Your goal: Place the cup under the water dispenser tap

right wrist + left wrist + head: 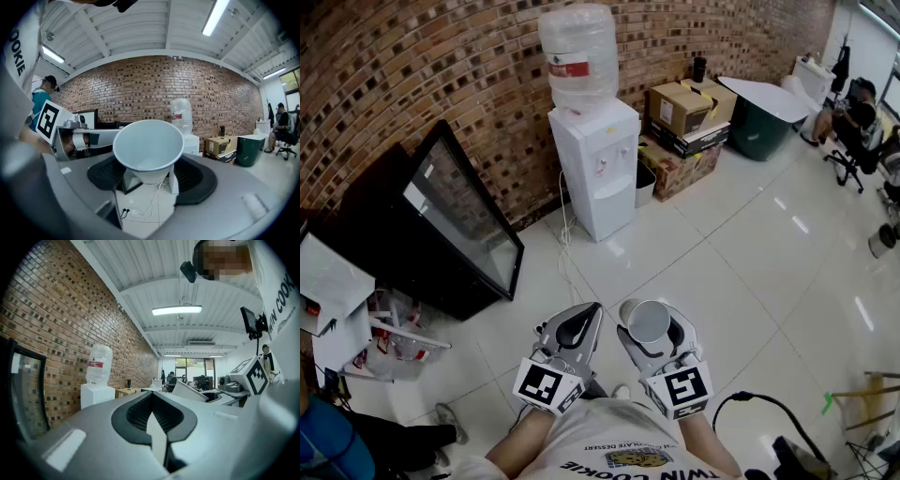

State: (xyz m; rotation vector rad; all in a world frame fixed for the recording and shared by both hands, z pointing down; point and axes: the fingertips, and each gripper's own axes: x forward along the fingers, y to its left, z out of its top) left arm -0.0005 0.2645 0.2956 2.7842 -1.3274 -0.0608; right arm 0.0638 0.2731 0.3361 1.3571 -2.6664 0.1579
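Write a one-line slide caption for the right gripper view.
Right gripper holds an empty cup, facing the water dispenser by a brick wall.

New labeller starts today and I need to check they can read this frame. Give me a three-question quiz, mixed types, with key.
1. True or false: the cup already stands under the tap of the water dispenser.
2. Which gripper holds the cup: A left, B right, C neither?
3. Fill in: on top of the water dispenser sits a clear plastic ____.

Key:
1. False. The cup is held well short of the dispenser, with open floor between.
2. B. The right gripper is shut on the cup. The left gripper is shut and empty.
3. Bottle.
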